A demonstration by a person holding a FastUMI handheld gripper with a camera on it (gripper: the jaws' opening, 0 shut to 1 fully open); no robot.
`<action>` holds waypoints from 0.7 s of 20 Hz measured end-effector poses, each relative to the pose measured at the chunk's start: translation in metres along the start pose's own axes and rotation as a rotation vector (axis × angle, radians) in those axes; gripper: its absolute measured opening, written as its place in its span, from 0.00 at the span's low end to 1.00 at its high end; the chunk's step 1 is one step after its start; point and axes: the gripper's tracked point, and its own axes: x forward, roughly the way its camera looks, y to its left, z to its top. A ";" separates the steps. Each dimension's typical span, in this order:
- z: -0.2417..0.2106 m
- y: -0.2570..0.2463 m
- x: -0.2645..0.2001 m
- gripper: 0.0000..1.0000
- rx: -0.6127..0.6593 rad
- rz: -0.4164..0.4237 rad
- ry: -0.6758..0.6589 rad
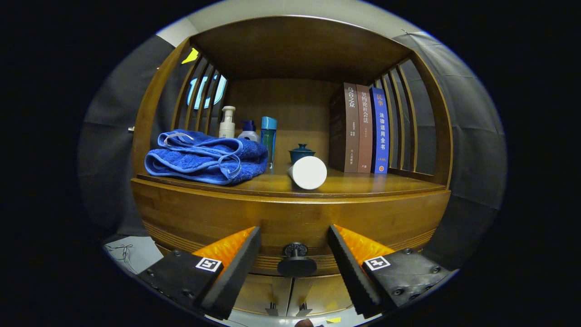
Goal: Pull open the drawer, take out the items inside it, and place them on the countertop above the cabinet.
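Fingers: spread wide, holding nothing; gripper (294, 265) straddled the drawer knob (296, 260), a clear gap left on either side of the knob.
Knob: dark, round, mounted mid-front on the drawer (290, 218); sat between the fingers, level with their tips; touched by neither.
Drawer: front looked flush with the cabinet, so apparently closed; contents hidden behind the front, could not be told.
Countertop (363, 184): directly above the knob; already carried a white cylinder (308, 172) lying on its side, just above and slightly right of the knob, close to the front lip.
Other things above the knob: blue towel (206, 156) folded up and to the left, a loop hanging toward the lip; three bottles (247, 129) behind the towel; small teal lidded pot (301, 152) behind the cylinder; three books (363, 129) upright, up and to the right.
Stage: fitted either a drawer about to be pulled, or one shut again with the cylinder taken from it; not settled by this view.
Risk, grip: small round knob; closing off-centre likely to pinch one edge only and slip off under a pull.
Risk, pull: tugging at an angle rather than straight out likely to bind the drawer or jolt the cabinet.
Risk, cylinder: on its side near the lip above the knob; a jolt judged enough to roll it off onto the gripper.
Risk, placing: free countertop scarce above the knob; crowding might knock the pot or cylinder.
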 end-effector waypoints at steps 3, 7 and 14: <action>0.009 0.000 -0.008 0.98 0.008 0.010 -0.011; 0.027 -0.002 -0.028 0.98 -0.029 0.008 -0.046; 0.088 0.006 -0.082 0.98 0.006 0.048 -0.108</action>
